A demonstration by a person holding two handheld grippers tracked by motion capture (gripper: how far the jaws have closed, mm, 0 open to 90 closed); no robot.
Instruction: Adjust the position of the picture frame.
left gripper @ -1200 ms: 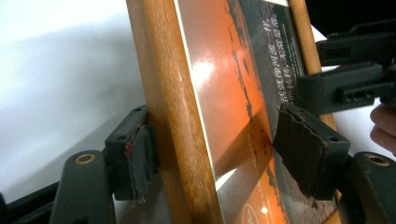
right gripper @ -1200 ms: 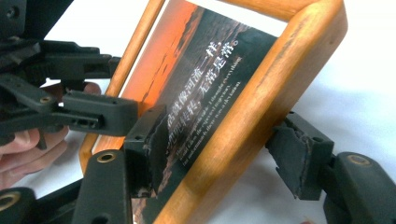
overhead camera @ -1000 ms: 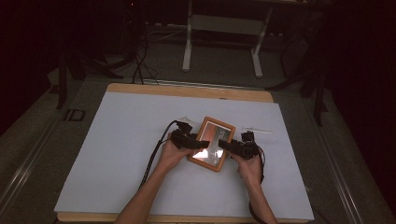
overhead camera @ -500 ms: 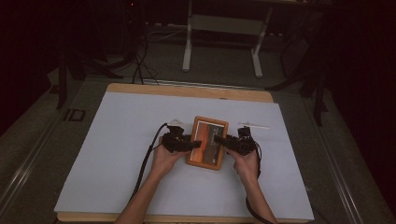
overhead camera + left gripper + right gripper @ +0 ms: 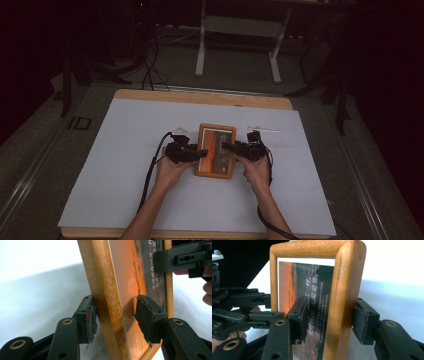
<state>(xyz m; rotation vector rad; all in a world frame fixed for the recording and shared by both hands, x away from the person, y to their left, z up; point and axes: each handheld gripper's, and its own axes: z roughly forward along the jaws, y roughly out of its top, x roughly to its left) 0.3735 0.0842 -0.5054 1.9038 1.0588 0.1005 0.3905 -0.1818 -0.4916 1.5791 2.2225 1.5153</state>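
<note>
A wooden picture frame (image 5: 216, 150) sits near the middle of the white table cover (image 5: 120, 150), and the person has a tool on each long side of it. The left gripper (image 5: 198, 153) straddles the frame's left rail; in the left gripper view (image 5: 116, 315) its jaws have just been closing, with one pad against the outer wooden edge and the other on the glass over the orange print (whether that pad presses fully, I cannot quite tell). The right gripper (image 5: 226, 146) takes the opposite rail the same way: in the right gripper view (image 5: 329, 320) one pad lies on the glass over the dark, lettered part of the picture, the other just at the outer edge of the wood. Its jaws have also been closing, and stand about half open around the rail. A thin pale strip (image 5: 262, 129) lies on the cover beyond the right hand (image 5: 256, 170).
</note>
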